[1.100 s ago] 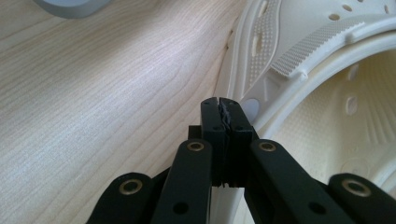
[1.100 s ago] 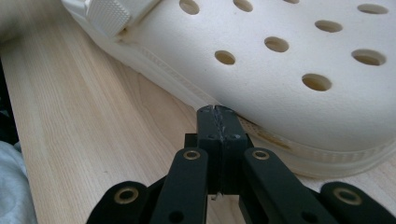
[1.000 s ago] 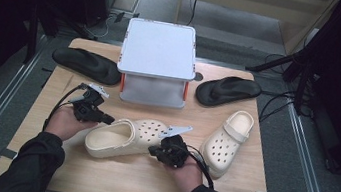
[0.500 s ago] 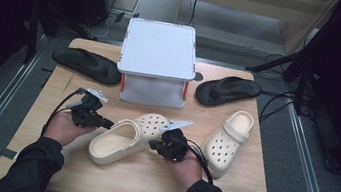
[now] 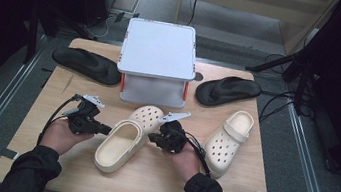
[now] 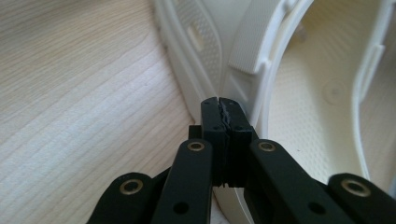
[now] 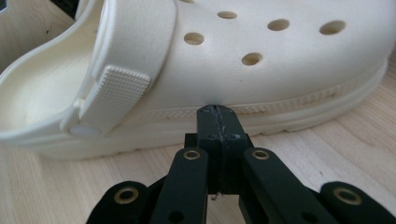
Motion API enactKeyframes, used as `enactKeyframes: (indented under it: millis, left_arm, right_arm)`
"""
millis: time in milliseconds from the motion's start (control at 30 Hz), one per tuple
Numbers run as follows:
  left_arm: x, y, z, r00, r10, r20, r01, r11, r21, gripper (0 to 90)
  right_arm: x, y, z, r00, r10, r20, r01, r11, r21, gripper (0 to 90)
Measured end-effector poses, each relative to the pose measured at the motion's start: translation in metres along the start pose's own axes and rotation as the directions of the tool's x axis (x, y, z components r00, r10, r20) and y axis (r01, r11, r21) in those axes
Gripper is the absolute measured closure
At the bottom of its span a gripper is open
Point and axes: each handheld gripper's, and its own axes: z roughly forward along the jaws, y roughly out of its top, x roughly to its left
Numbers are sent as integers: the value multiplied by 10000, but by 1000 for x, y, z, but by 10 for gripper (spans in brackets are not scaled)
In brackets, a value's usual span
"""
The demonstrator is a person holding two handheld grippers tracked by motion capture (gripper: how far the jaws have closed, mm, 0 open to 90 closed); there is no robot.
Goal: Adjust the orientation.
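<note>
A cream clog lies near the middle of the wooden tabletop, toe toward the grey stand, with its mate off to the right. The left tool, jaws pressed together, touches its left side; the right tool, likewise closed, meets its right sole edge.

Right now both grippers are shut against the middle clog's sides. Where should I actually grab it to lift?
Take the middle clog by its heel-opening rim. That wall is thin and stands upright, so open jaws can straddle it, one inside, one outside. Come in with the left gripper, which already sits at that side. The right gripper faces the thick, rounded sole edge, probably too wide to pinch.
</note>
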Motion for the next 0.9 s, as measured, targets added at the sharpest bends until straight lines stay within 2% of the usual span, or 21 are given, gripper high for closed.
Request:
enactKeyframes:
  millis: [367, 467, 600, 800, 867, 900]
  left_arm:
    - [-10, -6, 0, 9999, -134, 53, 134, 9999, -88, 900]
    - [-15, -7, 3, 9998, 6, 216, -5, 10000, -16, 900]
    - [-19, -7, 5, 9997, 138, 210, -139, 9999, 15, 892]
    - [-21, -6, 6, 9994, 38, 338, -39, 10000, 25, 889]
    - [-18, -6, 6, 9992, 165, 361, -166, 9999, 4, 852]
    - [-16, -6, 6, 9992, 80, 392, -80, 10000, -3, 844]
  right_arm:
    - [-4, 13, 9, 9999, 7, 100, -7, 10000, 10, 900]
    - [-6, 16, 10, 9997, 88, 227, -89, 10000, 43, 900]
    - [-9, 19, 11, 9994, 116, 311, -117, 9999, 28, 900]
    - [-11, 21, 12, 9991, 148, 405, -149, 9999, 10, 900]
    - [-13, 22, 12, 9992, 151, 363, -151, 9999, -3, 900]
    - [-14, 22, 12, 9993, 181, 330, -182, 9998, 19, 900]
